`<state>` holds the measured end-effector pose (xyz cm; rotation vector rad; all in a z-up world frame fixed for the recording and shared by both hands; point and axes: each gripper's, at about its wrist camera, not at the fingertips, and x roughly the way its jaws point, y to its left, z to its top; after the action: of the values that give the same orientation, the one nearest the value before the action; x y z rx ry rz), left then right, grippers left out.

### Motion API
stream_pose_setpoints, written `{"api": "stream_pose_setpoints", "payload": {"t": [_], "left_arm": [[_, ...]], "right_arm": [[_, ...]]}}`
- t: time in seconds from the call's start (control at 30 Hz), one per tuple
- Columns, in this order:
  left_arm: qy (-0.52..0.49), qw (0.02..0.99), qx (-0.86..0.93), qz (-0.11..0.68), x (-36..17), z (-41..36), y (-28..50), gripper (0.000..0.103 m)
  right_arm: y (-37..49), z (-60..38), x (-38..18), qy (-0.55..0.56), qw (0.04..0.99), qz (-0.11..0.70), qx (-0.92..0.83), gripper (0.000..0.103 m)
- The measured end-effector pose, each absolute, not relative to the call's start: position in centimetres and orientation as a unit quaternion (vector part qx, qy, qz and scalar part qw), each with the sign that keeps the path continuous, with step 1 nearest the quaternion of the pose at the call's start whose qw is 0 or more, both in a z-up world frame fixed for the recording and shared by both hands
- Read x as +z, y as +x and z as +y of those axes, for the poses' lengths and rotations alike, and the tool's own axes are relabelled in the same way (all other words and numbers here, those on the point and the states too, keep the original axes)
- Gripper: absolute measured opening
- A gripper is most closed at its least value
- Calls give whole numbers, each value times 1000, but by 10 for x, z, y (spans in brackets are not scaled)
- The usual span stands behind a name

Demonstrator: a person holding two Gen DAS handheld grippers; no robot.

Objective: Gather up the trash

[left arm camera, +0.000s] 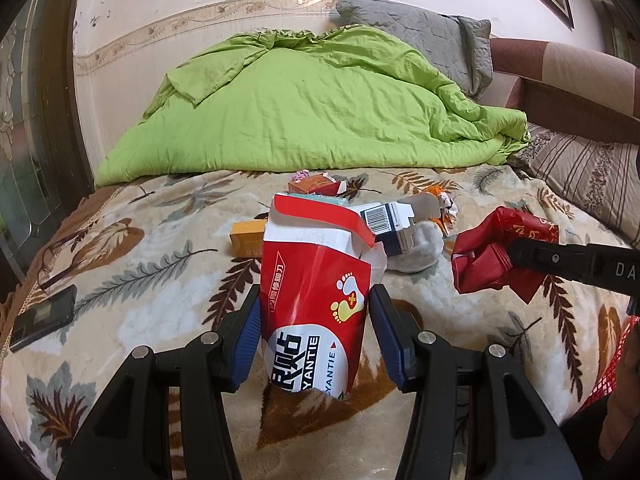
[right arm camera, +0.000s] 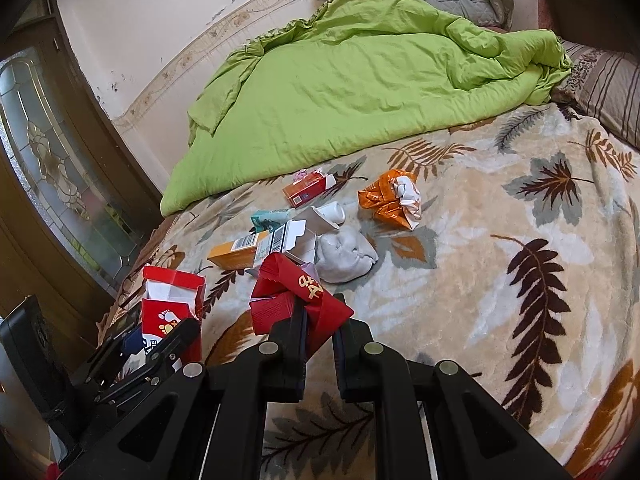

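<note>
both grippers loaded: left gripper (left arm camera: 314,312) pinching torn red box (left arm camera: 316,300), right gripper (right arm camera: 320,320) clamped on red wrapper (right arm camera: 296,296). remaining trash pile (right arm camera: 320,232) at 12 o'clock, probably next.

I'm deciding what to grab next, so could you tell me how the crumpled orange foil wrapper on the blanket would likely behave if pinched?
The crumpled orange foil wrapper looks thin and creased, so it would probably crush further rather than resist. It seems empty and likely very light. Its glossy surface may be a little slippery, though the folds offer edges; resting on the soft leaf-patterned blanket, it seems unlikely to roll.
</note>
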<state>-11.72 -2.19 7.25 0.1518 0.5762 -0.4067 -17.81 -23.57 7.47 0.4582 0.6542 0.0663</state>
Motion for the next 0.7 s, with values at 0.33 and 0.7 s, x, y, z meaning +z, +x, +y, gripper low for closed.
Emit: {"api": "stream_pose_setpoints", "payload": {"t": [0.33,0.7], "left_arm": [[75,936,-197,280,72,-23,-118,51],[83,936,-201,277,68,-29,-119,51]], "right_arm": [[-174,-229,74,214,922,322,35,12],[-180,-237,76,217,923,318,24,12]]}}
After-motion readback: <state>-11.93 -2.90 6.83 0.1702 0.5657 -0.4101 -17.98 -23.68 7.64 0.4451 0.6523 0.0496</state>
